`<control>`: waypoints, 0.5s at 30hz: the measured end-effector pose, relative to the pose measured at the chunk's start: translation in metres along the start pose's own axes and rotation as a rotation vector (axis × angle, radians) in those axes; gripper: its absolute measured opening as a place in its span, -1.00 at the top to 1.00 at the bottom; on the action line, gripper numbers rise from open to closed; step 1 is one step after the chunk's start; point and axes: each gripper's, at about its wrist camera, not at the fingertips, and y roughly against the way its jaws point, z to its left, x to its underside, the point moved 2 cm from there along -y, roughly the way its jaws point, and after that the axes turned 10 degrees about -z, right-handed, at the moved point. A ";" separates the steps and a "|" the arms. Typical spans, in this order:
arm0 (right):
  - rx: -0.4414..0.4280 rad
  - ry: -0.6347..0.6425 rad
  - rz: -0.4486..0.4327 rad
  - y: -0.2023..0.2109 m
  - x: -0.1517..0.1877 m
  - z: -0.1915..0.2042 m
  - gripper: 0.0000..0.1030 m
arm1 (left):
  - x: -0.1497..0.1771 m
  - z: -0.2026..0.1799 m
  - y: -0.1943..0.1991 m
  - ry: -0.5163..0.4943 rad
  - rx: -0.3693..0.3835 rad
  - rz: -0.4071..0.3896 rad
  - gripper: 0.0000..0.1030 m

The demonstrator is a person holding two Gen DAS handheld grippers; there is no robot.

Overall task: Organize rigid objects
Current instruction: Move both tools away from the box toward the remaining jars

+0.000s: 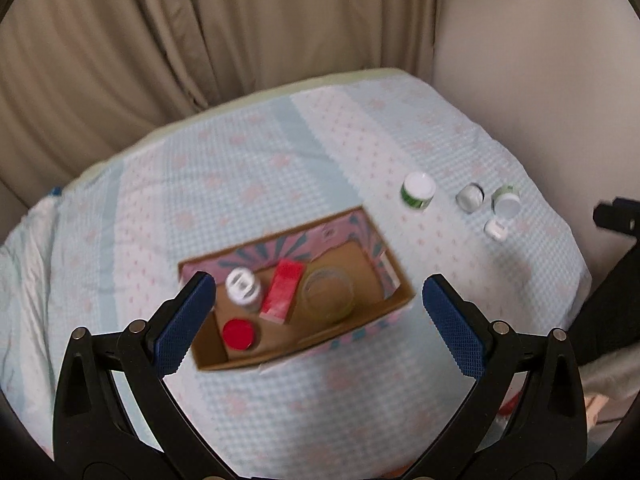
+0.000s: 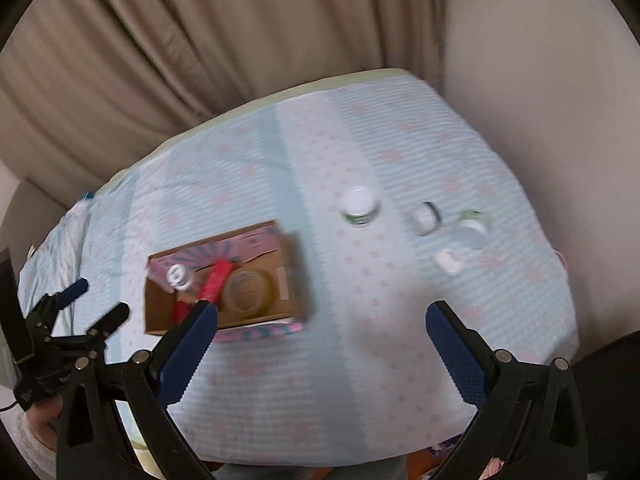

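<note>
Setting: beige curtain [image 1: 168, 40] behind a table under a pale blue cloth [image 1: 280, 152] with pink dots; both views are blurred.
Box [image 1: 394, 294]: open cardboard, pink and blue outside, near the cloth's middle, below and between the left gripper's [image 1: 318, 298] fingers in its own view.
Box contents: white-capped bottle [image 1: 242, 286] at the left, red carton [image 1: 282, 290] lying beside it, clear jar [image 1: 328, 294] to the right, red lid [image 1: 238, 334] at the near left corner.
Loose items: green-labelled tub [image 1: 418, 190] upright on the cloth, well right of the box; further right a small grey jar [image 1: 469, 197], a tipped green-and-white bottle [image 1: 506, 200] and a small white piece [image 1: 495, 230], close together.
Left gripper: jaws wide, holding nothing, above the box.
Right gripper [image 2: 320, 334]: jaws wide, holding nothing, over bare cloth between the box and the loose items.
Edge: the left gripper also shows at the left of the right view.
</note>
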 end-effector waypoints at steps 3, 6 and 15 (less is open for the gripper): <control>0.020 0.027 0.008 -0.001 -0.004 -0.036 -1.00 | -0.016 -0.034 -0.012 0.019 0.001 0.002 -1.00; 0.012 0.032 0.030 -0.010 -0.009 -0.068 -1.00 | -0.029 -0.070 -0.031 0.019 -0.002 0.011 -1.00; 0.038 0.185 0.039 -0.051 -0.020 -0.126 -1.00 | -0.054 -0.151 -0.106 0.012 0.027 0.075 -1.00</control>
